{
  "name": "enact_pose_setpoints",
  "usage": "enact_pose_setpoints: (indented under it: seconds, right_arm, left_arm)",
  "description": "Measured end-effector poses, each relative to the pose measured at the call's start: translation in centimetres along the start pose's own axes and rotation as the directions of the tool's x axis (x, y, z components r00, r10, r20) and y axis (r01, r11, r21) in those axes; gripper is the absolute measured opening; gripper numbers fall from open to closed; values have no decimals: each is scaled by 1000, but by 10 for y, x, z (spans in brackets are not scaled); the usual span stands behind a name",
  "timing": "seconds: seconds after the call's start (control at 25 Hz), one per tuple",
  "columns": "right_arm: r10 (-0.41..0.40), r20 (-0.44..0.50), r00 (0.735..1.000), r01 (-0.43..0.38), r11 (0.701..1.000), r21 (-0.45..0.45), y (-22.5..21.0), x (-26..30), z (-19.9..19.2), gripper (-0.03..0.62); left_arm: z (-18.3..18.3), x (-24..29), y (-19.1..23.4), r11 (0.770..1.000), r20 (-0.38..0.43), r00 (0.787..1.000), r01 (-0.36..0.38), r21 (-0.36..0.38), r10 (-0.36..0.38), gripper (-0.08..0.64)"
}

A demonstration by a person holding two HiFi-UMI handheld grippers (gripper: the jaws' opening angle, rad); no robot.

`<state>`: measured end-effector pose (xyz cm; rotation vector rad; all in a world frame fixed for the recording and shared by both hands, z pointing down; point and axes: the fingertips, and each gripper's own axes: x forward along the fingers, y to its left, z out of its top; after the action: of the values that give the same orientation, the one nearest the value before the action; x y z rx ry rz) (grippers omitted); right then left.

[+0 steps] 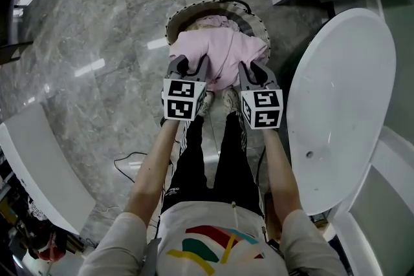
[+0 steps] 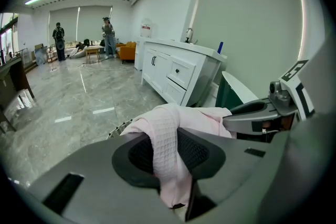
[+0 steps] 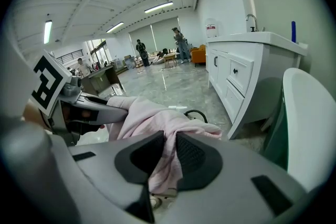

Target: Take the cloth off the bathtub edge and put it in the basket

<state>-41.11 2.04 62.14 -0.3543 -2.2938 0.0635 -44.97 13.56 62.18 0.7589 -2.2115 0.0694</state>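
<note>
over the basket (image 1: pixel 176 19), beside the bathtub (image 1: pixel 343 106), the pink cloth (image 1: pixel 223 52) is held up by the left gripper (image 1: pixel 187 66) and the right gripper (image 1: pixel 255 71), each clamped on a fold of it. if it were let go off-centre, a corner could be draped over the rim or dropped onto the floor (image 1: pixel 97 22). the pinch itself is shown only by the gripper views; the cloth's place above the basket is shown only by the head view.
</note>
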Motion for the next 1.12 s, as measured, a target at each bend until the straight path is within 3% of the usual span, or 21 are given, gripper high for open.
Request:
enact_pose_setpoints:
  seconds: [1.12]
  right_arm:
    - [6,-96,995,1,998,69,-5,11,-32,80]
  left_arm:
    - [-26,8,-4,1000,-81,997,-2,-18,1,117]
